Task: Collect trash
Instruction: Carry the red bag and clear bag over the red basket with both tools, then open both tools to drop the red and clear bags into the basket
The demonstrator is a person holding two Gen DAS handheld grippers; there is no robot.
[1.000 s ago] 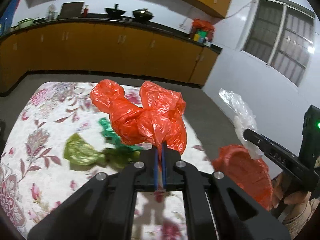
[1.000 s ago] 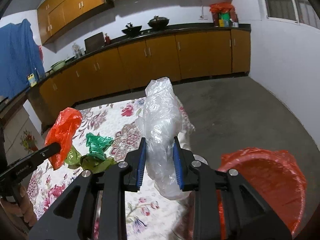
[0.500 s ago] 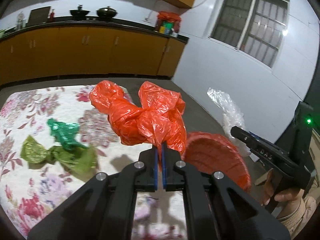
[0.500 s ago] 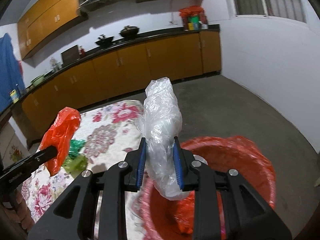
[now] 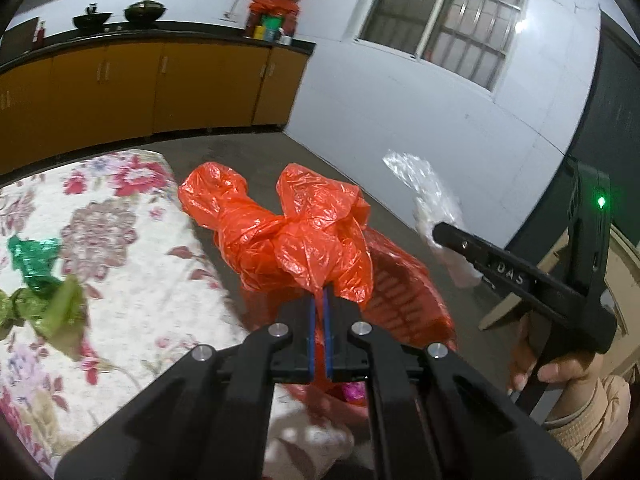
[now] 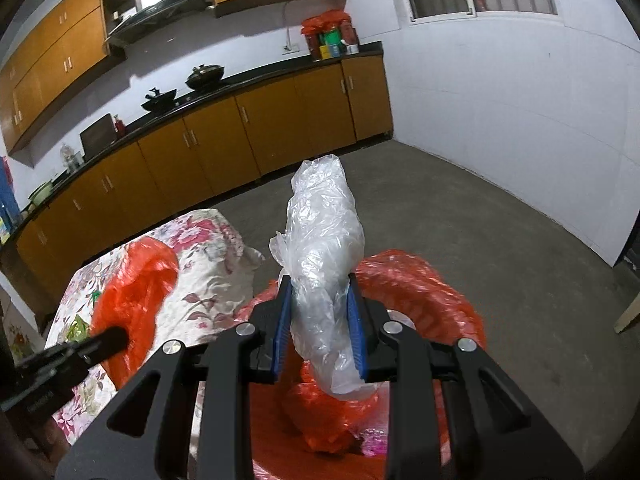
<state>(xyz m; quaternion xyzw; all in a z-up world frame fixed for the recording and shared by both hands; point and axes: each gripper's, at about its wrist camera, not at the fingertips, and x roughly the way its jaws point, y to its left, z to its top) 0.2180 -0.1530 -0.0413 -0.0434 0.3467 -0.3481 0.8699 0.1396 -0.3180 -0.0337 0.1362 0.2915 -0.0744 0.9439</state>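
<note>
My left gripper (image 5: 319, 304) is pinched nearly closed on a crumpled orange plastic bag (image 5: 296, 236), its blue pads (image 5: 311, 336) clamping a thin fold at the bag's lower end while the rest billows up and away from me. Below and just beyond it sits a round red bin lined with red plastic (image 5: 404, 304), on the grey concrete floor (image 5: 256, 156) beside the near right corner of the table with the floral cloth (image 5: 132, 280).

My right gripper (image 6: 319, 332) is held at a medium width around a wad of clear crinkled plastic film (image 6: 324, 264), which stands upright between the blue pads (image 6: 281, 332) and sags below them. From this wrist view the wad hangs directly over the bin's mouth (image 6: 424, 288), where more red plastic and a scrap of pink (image 6: 374, 446) lie inside.

On the cloth to the far left remain a dark green crumpled bag (image 5: 32, 260) and, touching it on the near side, an olive-green crumpled bag (image 5: 48, 312). In the left view my right hand (image 5: 560, 368) shows at the right edge, wrapped round its handle.
</note>
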